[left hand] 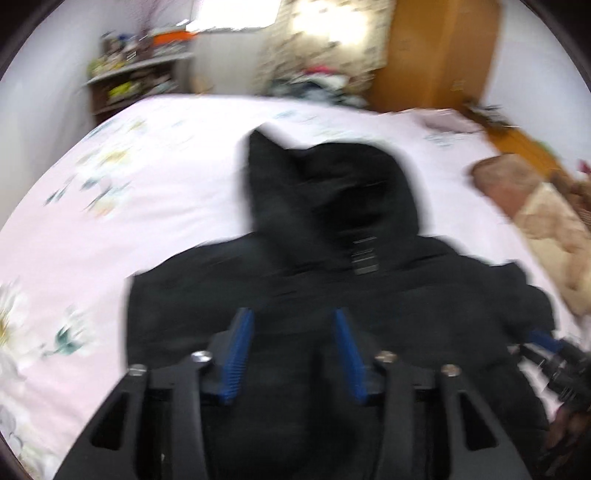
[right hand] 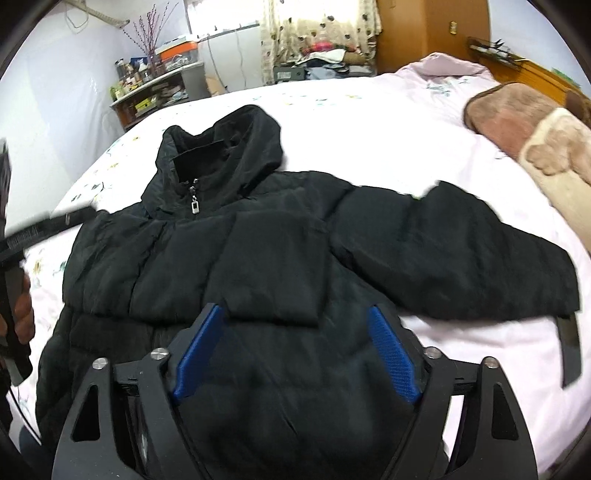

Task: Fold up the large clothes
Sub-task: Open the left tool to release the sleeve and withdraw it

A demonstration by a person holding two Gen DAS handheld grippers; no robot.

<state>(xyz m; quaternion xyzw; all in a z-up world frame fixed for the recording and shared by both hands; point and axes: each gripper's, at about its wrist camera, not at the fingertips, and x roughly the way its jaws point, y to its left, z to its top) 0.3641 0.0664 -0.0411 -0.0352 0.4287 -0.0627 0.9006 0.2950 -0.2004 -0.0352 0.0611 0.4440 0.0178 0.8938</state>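
Note:
A black hooded puffer jacket (right hand: 266, 254) lies front up on a pink floral bed sheet (right hand: 388, 147). Its hood points to the far side. One sleeve is folded across the chest; the other sleeve (right hand: 461, 251) lies spread out to the right. My right gripper (right hand: 297, 325) is open above the jacket's lower front and holds nothing. My left gripper (left hand: 293, 325) is open above the jacket (left hand: 332, 206) near its left side, in a blurred view. The right gripper (left hand: 546, 343) shows at the far right of the left wrist view. The left gripper's body (right hand: 22, 236) shows at the left edge of the right wrist view.
A brown and cream blanket (right hand: 535, 136) lies at the bed's right side near a wooden headboard (right hand: 532, 70). A cluttered shelf (right hand: 155, 88) stands beyond the bed's far left corner. A pile of clothes (right hand: 325, 55) sits under the curtained window, next to a wooden wardrobe (right hand: 432, 33).

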